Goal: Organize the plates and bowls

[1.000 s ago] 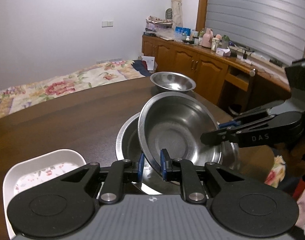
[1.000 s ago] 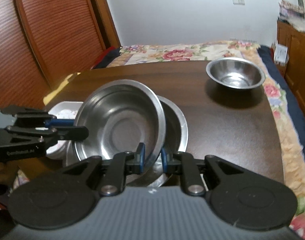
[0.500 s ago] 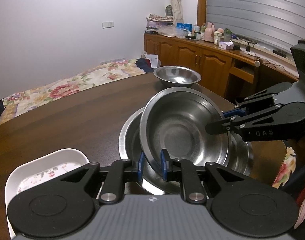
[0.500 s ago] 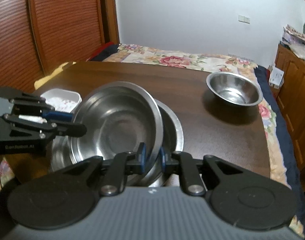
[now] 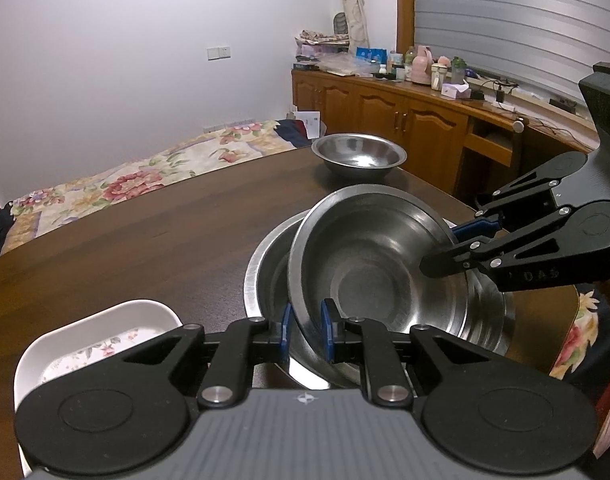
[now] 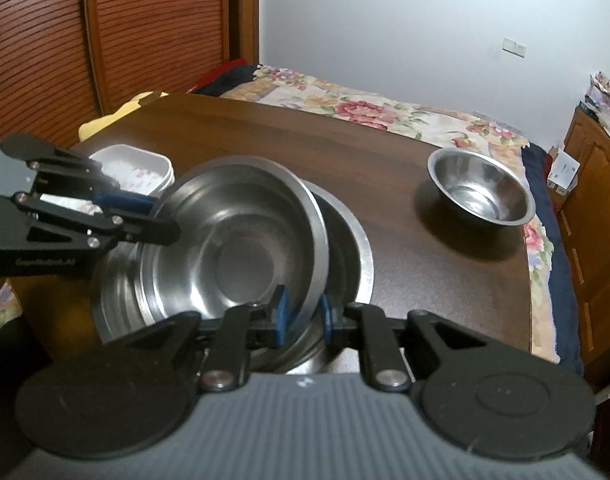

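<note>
Your left gripper [image 5: 305, 330] and right gripper [image 6: 301, 316] each pinch the steel bowl's [image 5: 377, 264] rim, tilted over a larger bowl [image 6: 353, 256] on the worktop [image 5: 145, 240].

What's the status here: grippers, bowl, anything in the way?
Left gripper and right gripper both shut on held bowl, tilted over big bowl. Small bowl apart, white dish beside. Nothing blocking.

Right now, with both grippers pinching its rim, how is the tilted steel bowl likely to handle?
Tilted steel bowl: probably rigid and light, being thin metal. Its polished rim may slip between the left gripper pads. If released, it would likely drop into the larger bowl.
</note>
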`<state>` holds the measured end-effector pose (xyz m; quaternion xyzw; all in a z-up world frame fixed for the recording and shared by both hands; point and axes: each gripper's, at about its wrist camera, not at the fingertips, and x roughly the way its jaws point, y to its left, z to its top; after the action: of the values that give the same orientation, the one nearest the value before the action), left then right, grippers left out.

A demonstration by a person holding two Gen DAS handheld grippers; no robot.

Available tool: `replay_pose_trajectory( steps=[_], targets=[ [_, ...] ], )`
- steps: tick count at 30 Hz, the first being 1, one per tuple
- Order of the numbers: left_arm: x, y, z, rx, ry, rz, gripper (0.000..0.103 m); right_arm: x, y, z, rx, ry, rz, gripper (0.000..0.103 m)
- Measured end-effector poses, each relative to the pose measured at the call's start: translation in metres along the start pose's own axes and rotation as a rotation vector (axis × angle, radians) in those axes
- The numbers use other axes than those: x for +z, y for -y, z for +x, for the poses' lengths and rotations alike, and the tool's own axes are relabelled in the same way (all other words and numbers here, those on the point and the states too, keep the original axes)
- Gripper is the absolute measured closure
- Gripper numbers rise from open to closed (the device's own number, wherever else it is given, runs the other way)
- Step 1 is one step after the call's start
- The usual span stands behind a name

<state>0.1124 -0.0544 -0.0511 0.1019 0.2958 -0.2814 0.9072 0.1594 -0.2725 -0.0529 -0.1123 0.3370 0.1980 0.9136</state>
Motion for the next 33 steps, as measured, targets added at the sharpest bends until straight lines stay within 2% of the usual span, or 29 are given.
replay_pose_trajectory(
  steps=[12,15,24,33],
  targets=[
    [-0.001,0.001,0.002,-0.003,0.0,-0.017,0.084,-0.003,0.018,-0.004,0.04,0.067,0.132,0.085],
    [0.001,0.0,0.002,-0.013,0.002,-0.033,0.08,-0.002,0.02,-0.006,0.036,0.086,0.139,0.085],
    [0.005,-0.003,0.0,-0.009,0.016,-0.054,0.079,-0.005,0.022,-0.006,0.029,0.106,0.145,0.084],
    [0.035,-0.006,-0.001,-0.015,0.064,-0.045,0.072,0.005,0.037,-0.025,-0.003,0.186,0.181,0.084]
  ],
)
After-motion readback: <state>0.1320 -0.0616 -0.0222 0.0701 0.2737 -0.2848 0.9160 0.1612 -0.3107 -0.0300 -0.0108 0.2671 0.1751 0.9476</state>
